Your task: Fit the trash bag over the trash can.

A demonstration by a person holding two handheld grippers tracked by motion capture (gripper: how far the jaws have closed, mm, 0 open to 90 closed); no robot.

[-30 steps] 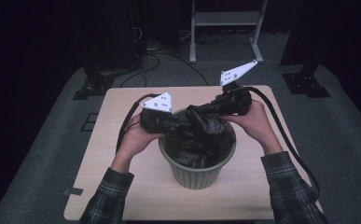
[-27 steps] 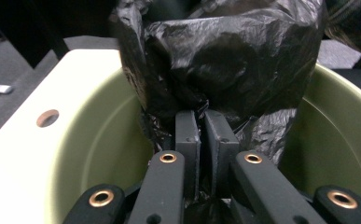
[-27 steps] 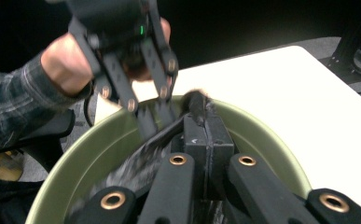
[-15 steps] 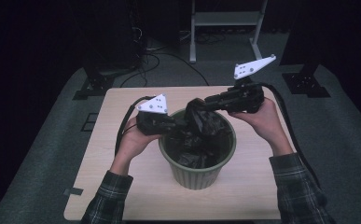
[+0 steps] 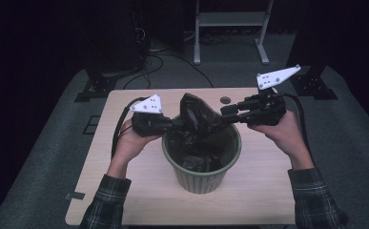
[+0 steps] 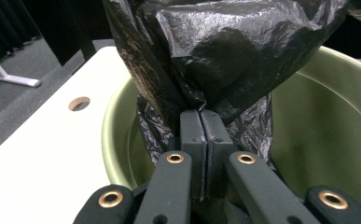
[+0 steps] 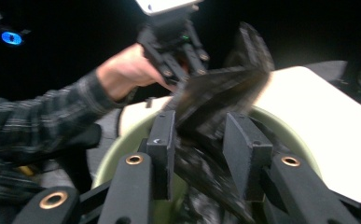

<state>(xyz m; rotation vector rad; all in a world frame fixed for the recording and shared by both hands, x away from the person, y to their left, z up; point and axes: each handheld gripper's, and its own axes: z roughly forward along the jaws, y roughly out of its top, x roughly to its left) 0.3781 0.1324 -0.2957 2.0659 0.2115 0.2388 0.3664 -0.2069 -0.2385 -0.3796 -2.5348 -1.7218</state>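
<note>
Now your left gripper [image 6: 201, 140] is clamped on the black bin bag [image 5: 196, 114] above the green bin [image 5: 203, 174]; your right gripper [image 7: 201, 135] has just been opening, film loose between. It's thin, slippery: pinch the hem.

Pale wooden table [image 5: 125, 191] — green pot [image 5: 206, 176] near its middle

3 cams around green pot [image 5: 202, 164]
High view looks forward/down from above; both gripper views close at pot rim, opp sides.
</note>
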